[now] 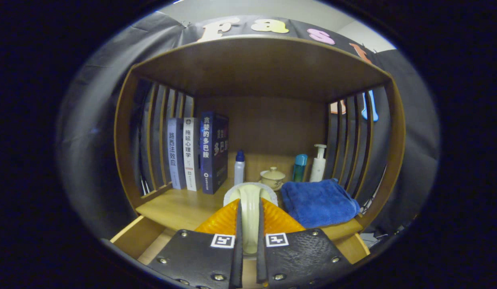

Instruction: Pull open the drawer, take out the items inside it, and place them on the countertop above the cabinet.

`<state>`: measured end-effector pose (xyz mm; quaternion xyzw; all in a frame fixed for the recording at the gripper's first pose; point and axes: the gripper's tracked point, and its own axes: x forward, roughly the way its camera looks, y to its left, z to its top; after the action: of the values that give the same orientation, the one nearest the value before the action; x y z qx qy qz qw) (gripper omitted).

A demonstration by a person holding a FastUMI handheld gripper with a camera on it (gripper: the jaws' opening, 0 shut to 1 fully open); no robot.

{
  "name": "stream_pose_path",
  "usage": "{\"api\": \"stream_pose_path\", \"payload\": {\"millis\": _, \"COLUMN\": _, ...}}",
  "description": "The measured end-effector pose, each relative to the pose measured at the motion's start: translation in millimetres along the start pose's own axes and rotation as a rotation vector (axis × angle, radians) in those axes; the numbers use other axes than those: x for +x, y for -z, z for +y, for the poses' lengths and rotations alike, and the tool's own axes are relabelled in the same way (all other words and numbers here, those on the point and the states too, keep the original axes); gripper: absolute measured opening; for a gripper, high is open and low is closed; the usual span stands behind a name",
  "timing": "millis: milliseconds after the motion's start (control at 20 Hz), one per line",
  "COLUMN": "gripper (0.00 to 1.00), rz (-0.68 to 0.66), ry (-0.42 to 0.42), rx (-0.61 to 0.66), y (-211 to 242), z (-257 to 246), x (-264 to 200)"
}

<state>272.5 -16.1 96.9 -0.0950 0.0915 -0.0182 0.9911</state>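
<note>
I had the hand-held gripper point(248, 241) clamped on the cream handle of an orange brush point(248, 218), both fingers pressing its sides, holding it above the open drawer point(130, 239) at the front edge of the surface point(180, 206). Beyond it on that surface lay a folded blue towel point(318, 200), a small lidded ceramic pot point(272, 178), three upright books point(196, 158) and some bottles point(239, 166).

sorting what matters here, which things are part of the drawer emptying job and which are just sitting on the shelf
Job: gripper shut on the cream handle of an orange-and-white item; open drawer; countertop.

Lying about: three books, blue towel, lidded cup, three bottles.
</note>
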Motion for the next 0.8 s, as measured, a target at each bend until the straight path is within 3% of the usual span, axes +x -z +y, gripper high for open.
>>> {"api": "stream_pose_path", "payload": {"millis": 300, "gripper": 0.14, "rz": 0.093, "ry": 0.02, "rx": 0.037, "y": 39, "z": 1, "x": 39}}
{"api": "stream_pose_path", "payload": {"millis": 800, "gripper": 0.16, "rz": 0.048, "ry": 0.098, "rx": 0.006, "y": 39, "z": -4, "x": 103}}
